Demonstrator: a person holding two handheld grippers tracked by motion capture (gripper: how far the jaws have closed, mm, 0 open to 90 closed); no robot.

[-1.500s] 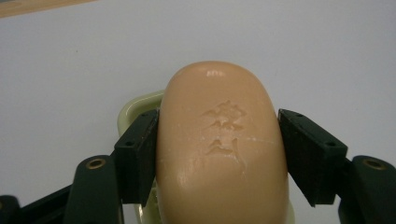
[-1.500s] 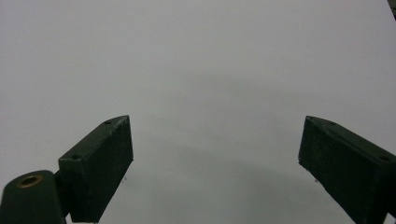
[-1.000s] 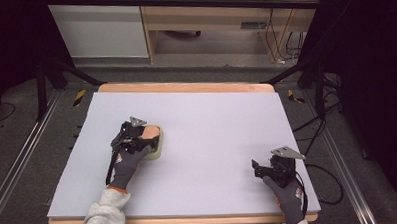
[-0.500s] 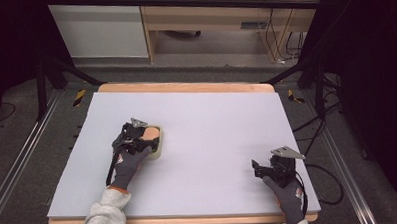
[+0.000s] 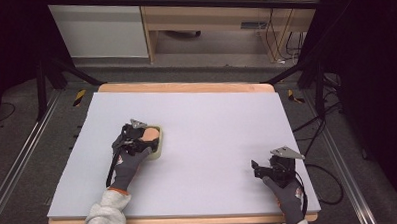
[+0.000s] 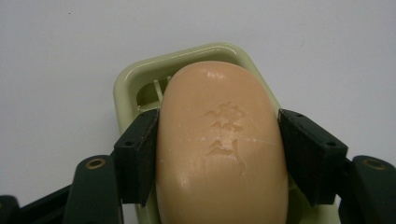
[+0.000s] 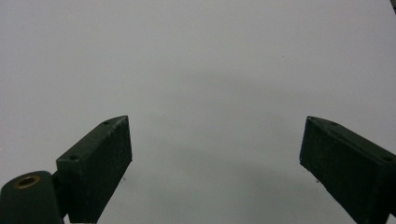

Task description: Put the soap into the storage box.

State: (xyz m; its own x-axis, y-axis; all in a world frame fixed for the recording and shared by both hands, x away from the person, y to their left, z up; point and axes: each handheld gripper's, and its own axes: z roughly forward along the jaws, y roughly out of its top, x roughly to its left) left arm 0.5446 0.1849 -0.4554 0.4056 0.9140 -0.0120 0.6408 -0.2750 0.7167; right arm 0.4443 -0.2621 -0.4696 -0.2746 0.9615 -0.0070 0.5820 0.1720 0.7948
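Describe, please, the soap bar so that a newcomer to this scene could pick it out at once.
On the pale grey table top, look to the left half, where the left gripper reaches in. Between its black jaws sits the soap bar, lying in a pale green soap dish. It is the peach-coloured rounded oval with an embossed mark on top; the right gripper holds nothing.

No text, label, brand or number can be read. The bar of soap carries an embossed mark on its top face, possibly two characters, too shallow and worn to make out.
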